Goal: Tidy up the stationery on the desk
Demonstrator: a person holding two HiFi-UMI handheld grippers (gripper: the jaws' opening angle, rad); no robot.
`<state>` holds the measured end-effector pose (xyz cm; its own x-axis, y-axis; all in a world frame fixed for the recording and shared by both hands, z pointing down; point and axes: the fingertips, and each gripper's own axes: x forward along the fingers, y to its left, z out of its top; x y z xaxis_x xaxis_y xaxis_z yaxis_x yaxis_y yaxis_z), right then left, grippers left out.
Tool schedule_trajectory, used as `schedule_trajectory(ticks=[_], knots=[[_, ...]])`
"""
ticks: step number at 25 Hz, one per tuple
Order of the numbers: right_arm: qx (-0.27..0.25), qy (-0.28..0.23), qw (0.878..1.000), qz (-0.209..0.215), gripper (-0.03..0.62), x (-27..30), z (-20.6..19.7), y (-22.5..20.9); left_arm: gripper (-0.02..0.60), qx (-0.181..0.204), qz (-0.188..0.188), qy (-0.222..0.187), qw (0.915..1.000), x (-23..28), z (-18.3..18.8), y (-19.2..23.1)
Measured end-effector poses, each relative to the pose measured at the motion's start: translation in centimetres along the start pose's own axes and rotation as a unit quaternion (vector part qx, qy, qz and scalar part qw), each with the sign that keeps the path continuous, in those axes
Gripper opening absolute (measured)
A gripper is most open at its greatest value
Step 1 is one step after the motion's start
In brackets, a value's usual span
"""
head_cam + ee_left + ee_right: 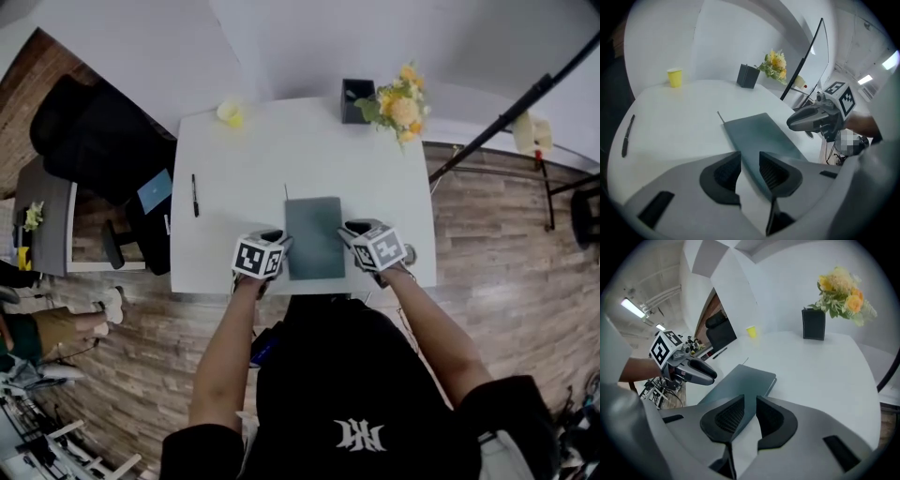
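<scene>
Head view: dark grey notebook (315,237) lies flat nr the front edge of the white desk (281,150), left gripper (283,244) at its left side & right gripper (347,231) at its right. A black pen (195,195) lies loose well to the left and the pen holder (354,100) stands at the back, so tidying looks barely begun. Left gripper view: jaws wide apart, notebook's left edge in the gap, nothing clamped. Right gripper view: jaws narrowly apart round the right edge, no pinch seen; notebook & pen prob. both still to sort.
</scene>
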<state>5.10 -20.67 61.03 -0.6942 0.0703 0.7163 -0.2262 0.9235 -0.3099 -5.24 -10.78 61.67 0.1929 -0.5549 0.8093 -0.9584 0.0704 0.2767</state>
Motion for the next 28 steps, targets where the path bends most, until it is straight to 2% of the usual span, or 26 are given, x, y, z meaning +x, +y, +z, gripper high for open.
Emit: schedule_trajectory(ticks=[2, 6, 9, 11, 14, 18, 20, 22, 24, 28], knots=[[-0.021, -0.031, 0.999, 0.009, 0.074, -1.2, 1.5, 0.6, 0.104, 0.013, -0.007, -0.028, 0.9995, -1.2, 1.3, -0.9], [-0.073, -0.106, 0.991, 0.039, 0.057, -4.4, 5.4, 3.1, 0.050, 0.029, -0.030, -0.108, 0.9933, -5.0, 5.2, -3.7], [-0.103, -0.180, 0.975, 0.085, 0.044, -7.7, 8.8, 6.1, 0.006, 0.044, -0.032, -0.169, 0.9841, -8.5, 8.1, -5.4], [-0.131, -0.225, 0.960, 0.100, 0.043, -10.2, 10.9, 8.0, 0.003, 0.050, -0.028, -0.205, 0.9770, -11.0, 9.6, -6.2], [-0.168, -0.277, 0.940, 0.110, 0.043, -13.9, 13.6, 10.9, 0.002, 0.056, -0.035, -0.278, 0.9584, -15.7, 11.3, -7.7], [-0.190, -0.343, 0.913, 0.115, 0.043, -18.4, 16.3, 13.5, 0.002, 0.070, -0.063, -0.378, 0.9211, -21.7, 12.5, -10.1], [-0.191, -0.371, 0.901, 0.117, 0.043, -19.8, 17.1, 14.4, 0.002, 0.086, -0.046, -0.404, 0.9094, -23.6, 12.1, -10.4], [-0.186, -0.379, 0.898, 0.121, 0.043, -19.8, 17.3, 14.8, 0.002, 0.089, -0.025, -0.427, 0.8993, -25.0, 11.6, -10.2], [-0.174, -0.367, 0.904, 0.131, 0.044, -18.7, 16.7, 14.8, 0.002, 0.081, -0.011, -0.438, 0.8952, -25.8, 11.1, -9.7], [-0.150, -0.350, 0.912, 0.152, 0.044, -16.8, 16.0, 15.4, 0.002, 0.070, 0.006, -0.422, 0.9038, -26.3, 9.5, -8.2]])
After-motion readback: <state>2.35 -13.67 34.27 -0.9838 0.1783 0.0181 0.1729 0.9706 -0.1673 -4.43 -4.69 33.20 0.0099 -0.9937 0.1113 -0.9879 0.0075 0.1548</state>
